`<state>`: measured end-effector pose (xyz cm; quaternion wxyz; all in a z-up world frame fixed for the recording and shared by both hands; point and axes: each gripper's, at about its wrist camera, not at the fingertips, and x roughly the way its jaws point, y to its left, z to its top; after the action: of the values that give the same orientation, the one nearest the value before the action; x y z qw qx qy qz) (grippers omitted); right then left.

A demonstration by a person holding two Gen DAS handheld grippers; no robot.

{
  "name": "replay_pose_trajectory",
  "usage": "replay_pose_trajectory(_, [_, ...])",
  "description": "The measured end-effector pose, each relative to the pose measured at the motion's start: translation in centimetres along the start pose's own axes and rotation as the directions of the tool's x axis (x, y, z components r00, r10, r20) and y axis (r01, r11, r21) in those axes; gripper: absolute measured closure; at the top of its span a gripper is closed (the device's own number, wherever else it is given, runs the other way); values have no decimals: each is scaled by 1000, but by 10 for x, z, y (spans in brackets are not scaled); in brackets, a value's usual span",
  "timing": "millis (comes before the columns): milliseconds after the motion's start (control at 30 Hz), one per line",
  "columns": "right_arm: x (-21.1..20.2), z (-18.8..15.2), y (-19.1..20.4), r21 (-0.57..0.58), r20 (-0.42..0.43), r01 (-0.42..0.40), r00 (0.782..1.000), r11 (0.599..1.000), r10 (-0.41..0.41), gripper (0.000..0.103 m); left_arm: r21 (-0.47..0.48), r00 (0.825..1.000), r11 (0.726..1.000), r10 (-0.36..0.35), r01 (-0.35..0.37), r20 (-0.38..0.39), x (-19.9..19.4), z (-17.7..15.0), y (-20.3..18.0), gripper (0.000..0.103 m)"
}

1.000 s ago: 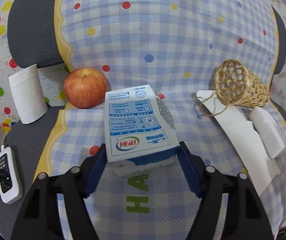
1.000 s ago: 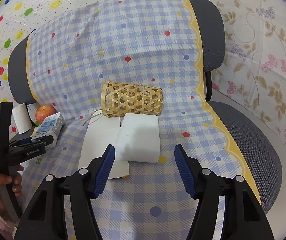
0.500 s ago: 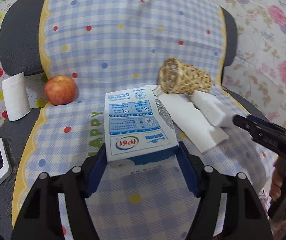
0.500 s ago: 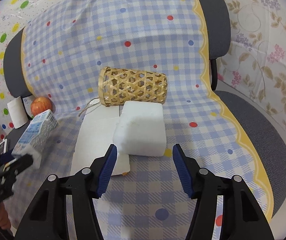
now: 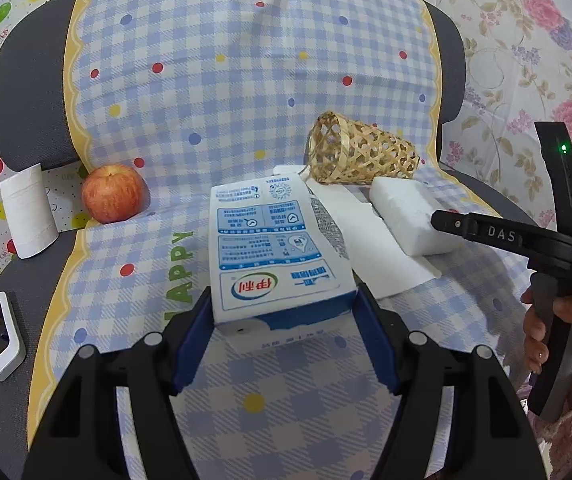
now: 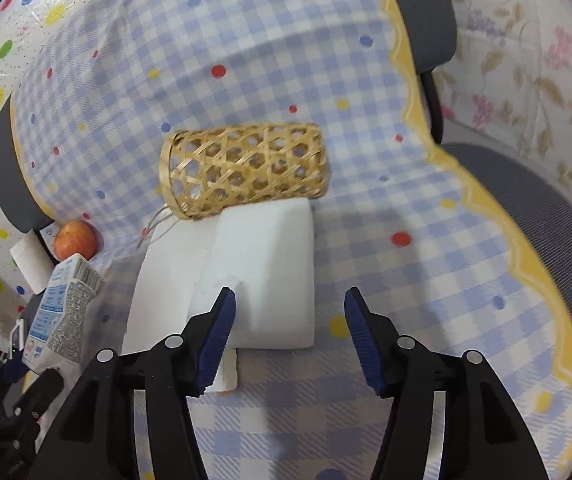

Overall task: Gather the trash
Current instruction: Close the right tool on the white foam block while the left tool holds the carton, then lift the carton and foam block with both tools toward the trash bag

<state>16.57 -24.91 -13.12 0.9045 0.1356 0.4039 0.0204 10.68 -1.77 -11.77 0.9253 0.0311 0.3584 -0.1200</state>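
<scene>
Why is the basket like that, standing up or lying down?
Lying down. The basket rests on its side on the cloth, open mouth facing left, beside the foam block.

Left wrist cam: looks forward and down along its own fingers [image 5: 190,344] at the chair seat, toward the backrest. Close range; the milk carton [image 5: 278,256] fills the centre, the checked cloth [image 5: 226,92] runs to the top edge.

Right wrist cam: same downward tilt, facing the backrest from further toward the seat's right edge. Also close; the white foam block [image 6: 274,272] sits just ahead of its fingers [image 6: 222,320].

Overlap: both see the woven basket [image 5: 361,152] [image 6: 242,168], foam block [image 5: 409,216], carton [image 6: 62,312], apple [image 5: 112,192] [image 6: 76,238] and paper roll [image 5: 28,210] [image 6: 32,266]. Left view catches the right gripper [image 5: 445,220] at its right edge.
</scene>
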Motion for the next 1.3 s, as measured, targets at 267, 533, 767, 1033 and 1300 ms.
replay_pose_trajectory(267, [-1, 0, 13, 10, -6, -65, 998, 998, 65, 84, -14, 1000, 1000, 9, -10, -21, -4, -4, 3, 36])
replay_pose_trajectory(533, [-84, -4, 31, -144, 218, 48, 976, 988, -16, 90, -15, 999, 1000, -6, 7, 46, -36, -5, 2, 36])
replay_pose_trajectory(767, [-131, -34, 25, -183, 234, 108, 970, 977, -63, 90, 34, 994, 997, -78, 75, 79, -58, -13, -24, 36])
replay_pose_trajectory(1033, [-173, -89, 4, -148, 224, 161, 967, 976, -125, 90, 144, 984, 978, -160, 148, 75, -83, -36, -71, 36])
replay_pose_trajectory(1300, [-214, -128, -28, -105, 220, 258, 948, 960, -231, 89, 255, 947, 921, -317, 296, 45, -96, -62, -135, 36])
